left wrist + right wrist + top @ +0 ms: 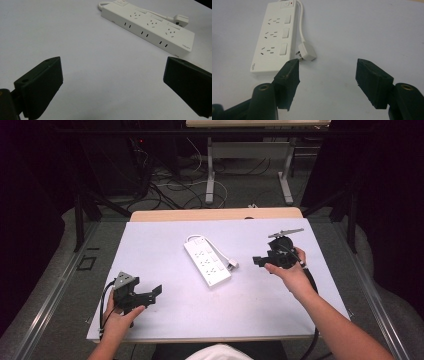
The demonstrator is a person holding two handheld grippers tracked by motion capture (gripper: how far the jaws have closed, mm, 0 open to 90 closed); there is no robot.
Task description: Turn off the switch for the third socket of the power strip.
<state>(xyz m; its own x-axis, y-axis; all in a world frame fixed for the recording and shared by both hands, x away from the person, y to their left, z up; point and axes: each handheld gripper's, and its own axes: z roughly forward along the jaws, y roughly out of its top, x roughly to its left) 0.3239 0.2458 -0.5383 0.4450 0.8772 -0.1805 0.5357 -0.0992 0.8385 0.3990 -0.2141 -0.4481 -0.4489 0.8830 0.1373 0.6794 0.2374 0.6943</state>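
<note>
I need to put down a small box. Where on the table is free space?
The white sheet lies bare between the left gripper and the power strip, also along its far left. It is crowded around the plug, near the right gripper.

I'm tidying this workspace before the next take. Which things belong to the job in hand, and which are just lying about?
In the job:
power strip
its plug and cord
left gripper, jaws open
right gripper, jaws open

Lying about:
cables on the floor
second table behind
</note>
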